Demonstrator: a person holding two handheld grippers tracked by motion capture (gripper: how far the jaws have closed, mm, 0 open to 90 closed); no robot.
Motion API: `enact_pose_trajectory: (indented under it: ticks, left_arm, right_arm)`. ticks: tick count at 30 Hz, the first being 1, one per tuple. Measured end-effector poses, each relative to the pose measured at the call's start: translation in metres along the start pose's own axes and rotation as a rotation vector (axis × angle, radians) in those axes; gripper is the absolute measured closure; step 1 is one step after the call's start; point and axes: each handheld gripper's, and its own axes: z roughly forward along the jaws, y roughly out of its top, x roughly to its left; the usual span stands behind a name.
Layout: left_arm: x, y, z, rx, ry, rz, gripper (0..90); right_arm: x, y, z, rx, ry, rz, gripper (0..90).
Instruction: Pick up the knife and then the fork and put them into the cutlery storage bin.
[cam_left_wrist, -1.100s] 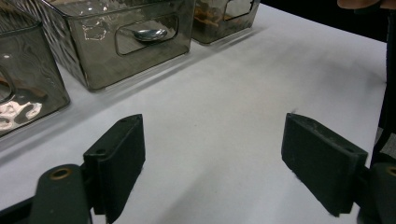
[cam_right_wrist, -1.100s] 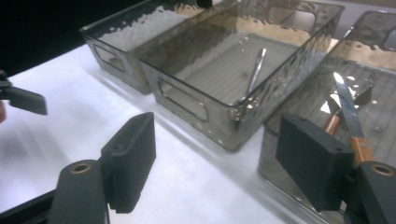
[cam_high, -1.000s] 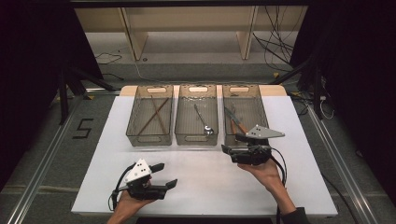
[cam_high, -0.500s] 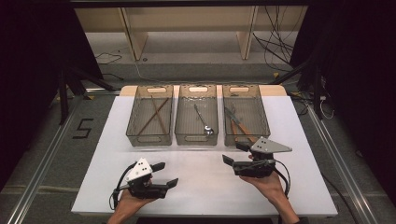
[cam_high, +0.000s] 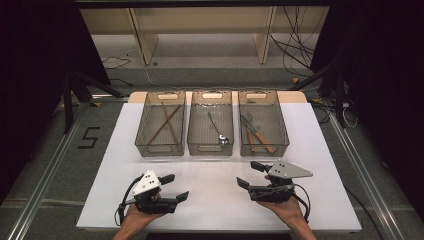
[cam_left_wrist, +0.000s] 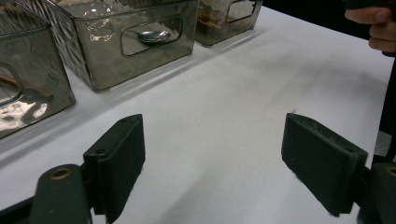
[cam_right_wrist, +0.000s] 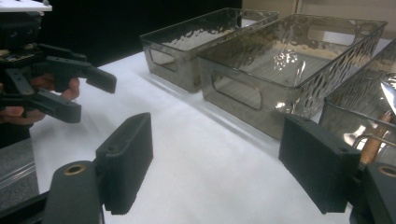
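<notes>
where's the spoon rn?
In the high view the spoon lies in the middle bin, between the chopsticks bin on the left and the knife-and-fork bin on the right.

Behind the white table (cam_high: 325, 150), a pale wooden shelf unit (cam_high: 202, 27) stands on a grey floor (cam_high: 45, 155) marked 5 (cam_high: 89, 137), with black curtains (cam_high: 40, 45) at both sides.

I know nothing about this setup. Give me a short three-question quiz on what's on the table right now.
1. True or false: the left gripper is holding a spoon.
2. Which bin holds the spoon: A left bin, B middle bin, C right bin?
3. Fill in: the right gripper has its jaws ____.

Key: 1 false, it holds nothing and rests open over the table. 2 B. 3 open.
</notes>
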Motion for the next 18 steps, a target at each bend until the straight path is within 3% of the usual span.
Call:
enact_pose_trajectory:
  ticks: [9, 18]
  left_arm:
    - [0.0, 0.0, 0.0, 0.0, -0.004, 0.004, 21.4]
    - [-0.002, -0.001, 0.001, 0.008, -0.009, 0.015, 21.8]
  right_arm:
    - [0.001, -0.021, -0.008, 0.022, -0.002, -0.001, 25.8]
    - [0.006, -0.028, -0.015, 0.017, -0.005, -0.012, 26.1]
